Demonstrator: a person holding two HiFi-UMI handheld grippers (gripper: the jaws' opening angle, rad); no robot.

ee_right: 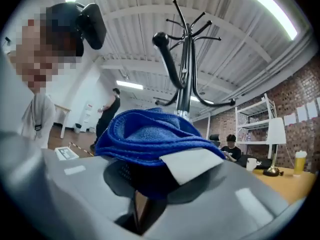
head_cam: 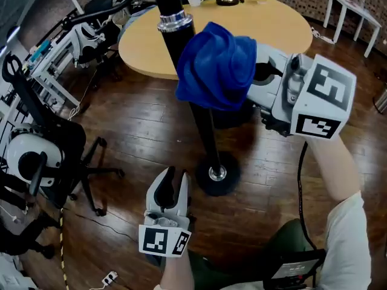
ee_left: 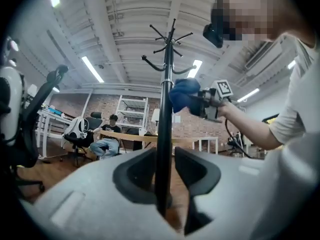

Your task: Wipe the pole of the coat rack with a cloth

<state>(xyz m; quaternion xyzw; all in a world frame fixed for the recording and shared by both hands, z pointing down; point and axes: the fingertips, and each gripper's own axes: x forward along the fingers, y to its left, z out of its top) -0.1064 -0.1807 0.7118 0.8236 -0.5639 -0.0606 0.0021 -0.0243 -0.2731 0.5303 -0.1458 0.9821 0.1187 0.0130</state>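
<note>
Blue cloth point(head_cam: 217, 65), white tag point(ee_right: 192, 165) blank, clenched in right tongs point(ee_right: 150, 184) against pole point(head_cam: 202, 125); left tongs point(head_cam: 171, 177) released, empty.

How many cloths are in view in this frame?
1. The blue cloth, clamped by the right gripper, sits against the coat rack pole. The left gripper, low near the base, has open, empty jaws. I see none elsewhere.

The cloth point(head_cam: 217, 65) is blue terry, soft and nubby; the pole point(head_cam: 203, 132) is smooth black metal, faintly glossy, with a polished chrome collar point(head_cam: 175, 22); the floor point(head_cam: 139, 125) is dark varnished wood; the counter point(head_cam: 266, 29) is pale matt wood.
</note>
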